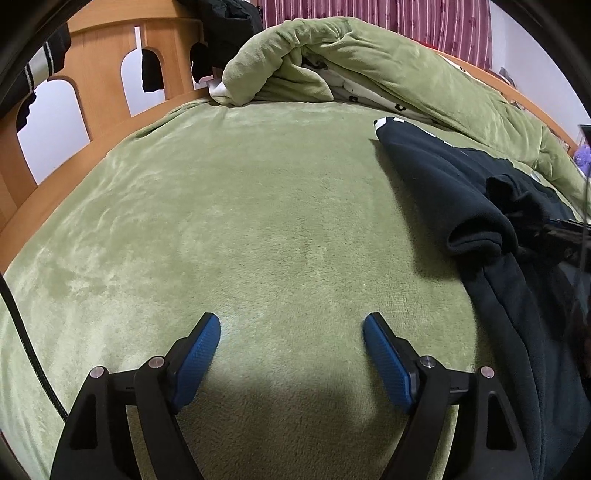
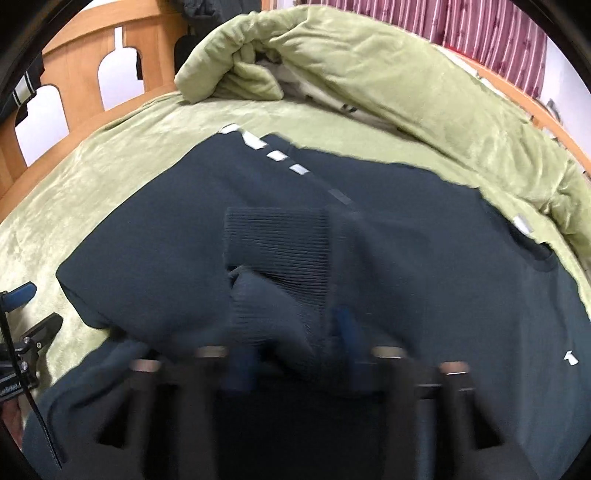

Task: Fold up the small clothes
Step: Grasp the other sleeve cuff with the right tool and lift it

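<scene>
Left claw (image 1: pixel 291 326) spread wide, holds nothing, over bare green bed blanket (image 1: pixel 229 206). Dark sweatshirt (image 2: pixel 155 236) lies on the bed to its right, part folded, white dashes on top. Right claw (image 2: pixel 297 354) blurred, pinching ribbed cuff (image 2: pixel 277 251) over sweatshirt body. Rumpled green duvet (image 2: pixel 388 74) behind.

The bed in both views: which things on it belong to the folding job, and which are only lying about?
Job:
- dark sweatshirt
- its ribbed cuff, at the blurred right tongs
- left tongs, open over the bare green blanket

Lying about:
- rolled green duvet
- wooden headboard
- striped curtain
</scene>
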`<state>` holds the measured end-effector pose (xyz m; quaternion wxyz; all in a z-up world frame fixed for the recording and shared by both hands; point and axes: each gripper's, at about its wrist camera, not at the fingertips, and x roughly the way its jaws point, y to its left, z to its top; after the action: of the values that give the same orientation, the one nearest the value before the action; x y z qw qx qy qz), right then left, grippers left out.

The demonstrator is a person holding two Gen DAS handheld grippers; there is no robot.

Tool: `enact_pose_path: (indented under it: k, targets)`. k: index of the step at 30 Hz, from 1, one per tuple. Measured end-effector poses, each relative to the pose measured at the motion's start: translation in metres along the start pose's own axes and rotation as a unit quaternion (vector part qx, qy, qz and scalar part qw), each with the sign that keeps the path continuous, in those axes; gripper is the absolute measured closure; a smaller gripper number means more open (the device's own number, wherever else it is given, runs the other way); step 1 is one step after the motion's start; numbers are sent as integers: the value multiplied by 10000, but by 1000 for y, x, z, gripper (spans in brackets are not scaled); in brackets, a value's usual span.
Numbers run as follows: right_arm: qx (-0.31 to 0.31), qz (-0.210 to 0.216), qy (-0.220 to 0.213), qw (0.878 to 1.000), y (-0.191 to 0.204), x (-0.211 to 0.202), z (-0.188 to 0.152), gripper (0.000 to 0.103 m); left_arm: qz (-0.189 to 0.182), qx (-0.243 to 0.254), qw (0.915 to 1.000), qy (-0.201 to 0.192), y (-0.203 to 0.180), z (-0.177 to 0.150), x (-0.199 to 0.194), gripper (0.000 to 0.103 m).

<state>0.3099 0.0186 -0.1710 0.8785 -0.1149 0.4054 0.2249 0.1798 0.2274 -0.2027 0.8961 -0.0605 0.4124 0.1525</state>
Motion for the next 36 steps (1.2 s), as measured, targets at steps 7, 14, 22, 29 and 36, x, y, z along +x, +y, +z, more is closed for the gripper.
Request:
enact_pose_path:
  k: [7,14,22,29,36]
  targets:
    - [627,-73,-798,9948,-68,-69,11,88,65,4,10000,-13,0,-1,-1,23]
    - [1179,-427,-1226,9845,-162,-127,10,89,70,-29,10000,-3,1,-1,-1,22]
    - [1809,-808,-1129,9737,-243,-144,-26,89,99,-7,9999,18,0,0,0,21]
    - [2416,-690,-514,9665,-287,-109,-80,88,133,15,9999,30,0,0,0,21]
    - [2217,-1259,62,9669,-288,-80,-109,80,229,150,9996,50,-5,3,-2,21]
